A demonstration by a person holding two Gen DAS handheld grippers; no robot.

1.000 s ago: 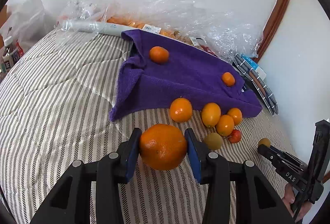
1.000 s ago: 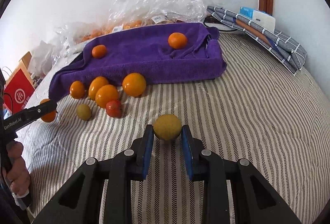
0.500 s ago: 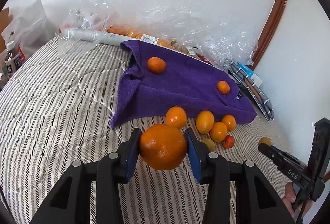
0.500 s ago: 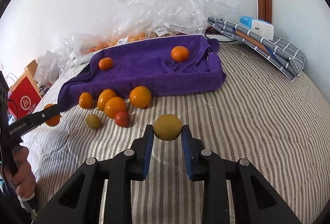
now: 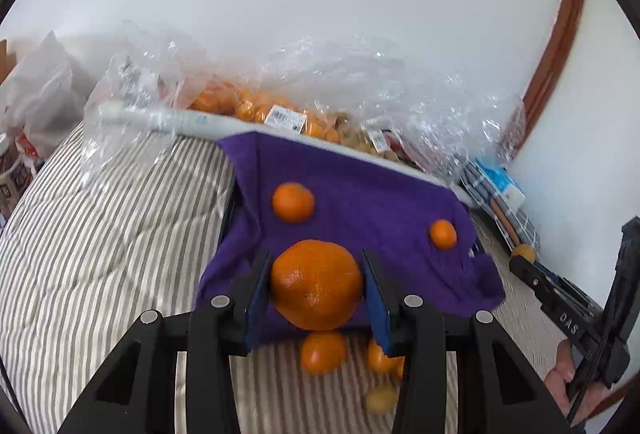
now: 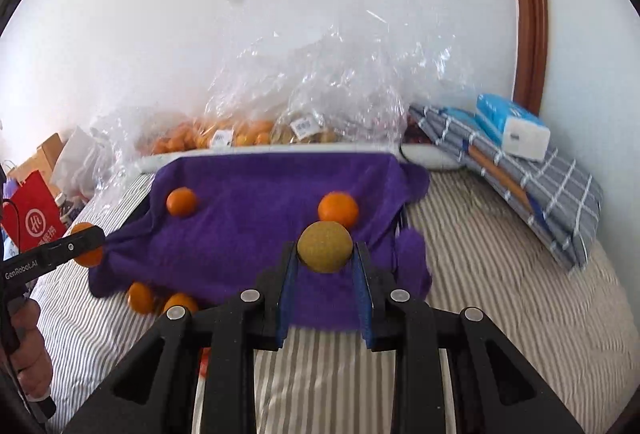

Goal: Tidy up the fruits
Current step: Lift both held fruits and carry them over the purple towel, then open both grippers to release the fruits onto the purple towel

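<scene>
The left hand-held gripper point(image 5: 316, 286) is pinching a large orange point(image 5: 316, 284) between its blue pads, and the right hand-held gripper point(image 6: 325, 254) is pinching a small yellow-green fruit point(image 6: 325, 252) the same way. Both fruits are carried in the air, clear of the striped bed point(image 6: 500, 274).

What the next move depends on is where the purple towel point(image 5: 360, 202) lies from each load. In both wrist views it is straight ahead and below the held fruit, draped over something raised at the far side of the bed, with its near edge hanging down toward the grippers. Its long side runs left to right across both views, so there is room for 2 drops side by side.

2 small oranges already sit on the towel: 1 toward its left point(image 5: 293, 202) and 1 toward its right point(image 5: 442, 233). From the left gripper, the open patch between them is directly in front. From the right gripper, the right-hand orange point(image 6: 338, 209) sits just behind the yellow-green fruit, so its clear ground is a little to either side.

Neither hand looks clearly nearer; both seem about level with the towel's front edge. More oranges point(image 5: 323, 352) lie on the bed beneath the left gripper, not yet sorted.
</scene>
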